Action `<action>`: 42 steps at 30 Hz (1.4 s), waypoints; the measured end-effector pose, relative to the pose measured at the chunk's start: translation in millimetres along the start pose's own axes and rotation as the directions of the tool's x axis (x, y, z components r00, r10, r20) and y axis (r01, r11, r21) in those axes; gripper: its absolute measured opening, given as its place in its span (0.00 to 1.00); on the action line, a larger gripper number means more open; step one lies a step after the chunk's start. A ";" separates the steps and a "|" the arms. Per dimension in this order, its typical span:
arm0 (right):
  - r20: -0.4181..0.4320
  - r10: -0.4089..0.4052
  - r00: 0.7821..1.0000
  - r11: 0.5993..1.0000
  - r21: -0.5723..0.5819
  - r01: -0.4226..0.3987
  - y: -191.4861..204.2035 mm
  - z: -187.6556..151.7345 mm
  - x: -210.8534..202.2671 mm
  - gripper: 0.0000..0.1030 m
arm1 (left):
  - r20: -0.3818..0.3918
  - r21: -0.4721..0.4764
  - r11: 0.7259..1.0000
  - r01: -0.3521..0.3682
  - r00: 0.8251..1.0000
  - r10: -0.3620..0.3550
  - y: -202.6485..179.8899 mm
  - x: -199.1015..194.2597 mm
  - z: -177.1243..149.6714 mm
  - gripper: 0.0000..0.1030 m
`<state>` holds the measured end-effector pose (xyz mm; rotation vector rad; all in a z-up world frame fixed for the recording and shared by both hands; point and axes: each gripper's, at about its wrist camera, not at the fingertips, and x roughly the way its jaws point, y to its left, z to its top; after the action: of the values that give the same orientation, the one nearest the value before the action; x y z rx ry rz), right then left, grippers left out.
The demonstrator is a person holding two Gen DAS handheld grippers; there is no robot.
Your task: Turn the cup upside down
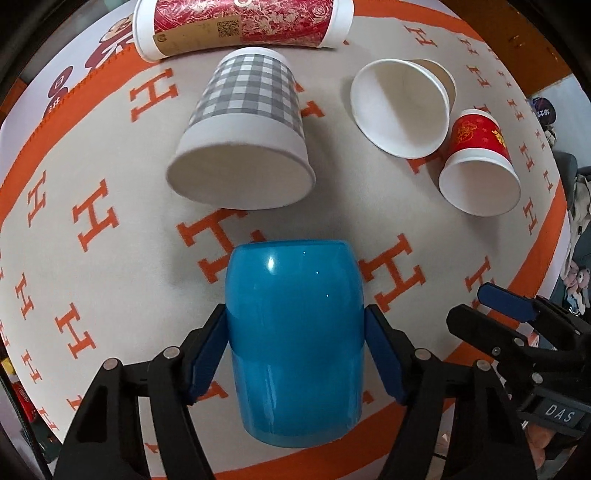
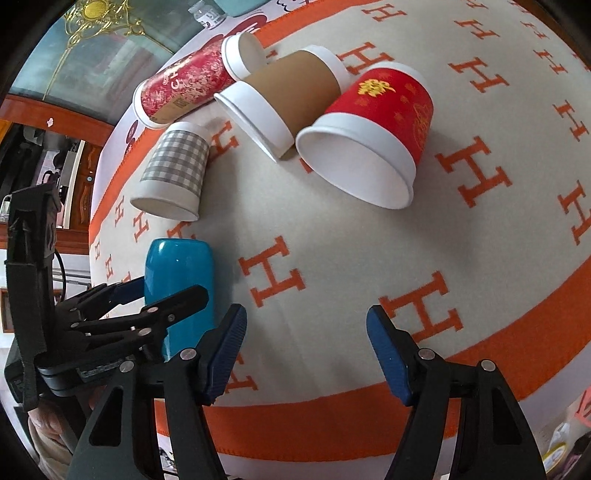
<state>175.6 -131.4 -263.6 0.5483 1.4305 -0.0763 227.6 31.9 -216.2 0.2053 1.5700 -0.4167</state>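
A glossy blue cup (image 1: 295,339) stands on the table between the two pads of my left gripper (image 1: 295,354); the pads sit against its sides and the jaws are shut on it. Its top end is closed and rounded. It also shows at the left of the right wrist view (image 2: 177,280), with the left gripper (image 2: 162,295) around it. My right gripper (image 2: 306,347) is open and empty, just right of the blue cup, above the cloth near the front edge. It shows at the right in the left wrist view (image 1: 491,306).
Several paper cups lie on their sides on the orange-and-beige H-pattern cloth (image 1: 110,258): a grey checked cup (image 1: 243,125), a brown-sleeved cup (image 1: 402,107), a small red cup (image 1: 480,162) and a tall red patterned cup (image 1: 240,26) at the back. The table's front edge is close below.
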 end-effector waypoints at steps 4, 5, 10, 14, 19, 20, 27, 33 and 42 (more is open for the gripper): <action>-0.011 0.005 1.000 1.000 0.006 -0.004 0.2 -1.9 4.6 0.67 | -0.004 -0.004 1.000 0.004 1.000 -0.004 -5.0 3.1 4.5 0.68; -0.012 0.006 1.000 1.000 0.006 -0.006 -0.2 -2.6 6.2 0.67 | -0.003 -0.009 1.000 0.007 1.000 -0.007 -5.3 3.5 5.0 0.68; -0.015 0.014 1.000 1.000 0.011 -0.014 -4.1 -5.7 -0.2 0.66 | 0.013 -0.076 0.996 0.038 0.999 -0.037 6.0 0.5 -0.5 0.68; -0.008 0.017 1.000 1.000 0.018 -0.017 -9.6 -9.1 -7.5 0.65 | 0.037 -0.108 0.992 0.061 0.998 -0.057 5.2 -7.3 -5.3 0.68; -0.002 0.021 1.000 1.000 0.018 -0.021 -14.0 -12.0 -16.5 0.65 | 0.039 -0.143 0.984 0.104 0.994 -0.099 2.7 -13.1 -13.1 0.68; 0.000 0.023 1.000 1.000 0.016 -0.023 -15.1 -13.2 -19.5 0.65 | 0.043 -0.149 0.983 0.109 0.994 -0.103 0.0 -14.7 -16.8 0.68; 0.025 0.027 0.999 1.000 0.001 -0.027 -26.4 -21.1 -44.5 0.65 | 0.076 -0.196 0.965 0.172 0.984 -0.160 -19.8 -32.5 -46.1 0.68; 0.038 0.005 0.999 1.000 -0.017 -0.005 -49.0 -30.7 -67.1 0.65 | 0.103 -0.277 0.936 0.219 0.975 -0.198 -48.8 -24.8 -62.1 0.68; 0.027 -0.033 0.999 0.997 -0.063 0.035 -83.6 -47.6 -87.4 0.65 | 0.104 -0.370 0.904 0.213 0.977 -0.187 -78.8 16.8 -82.5 0.68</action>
<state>87.0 -209.1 -208.7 0.4693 1.4123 -0.0646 120.5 -10.4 -222.5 -0.2702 1.5793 -0.2662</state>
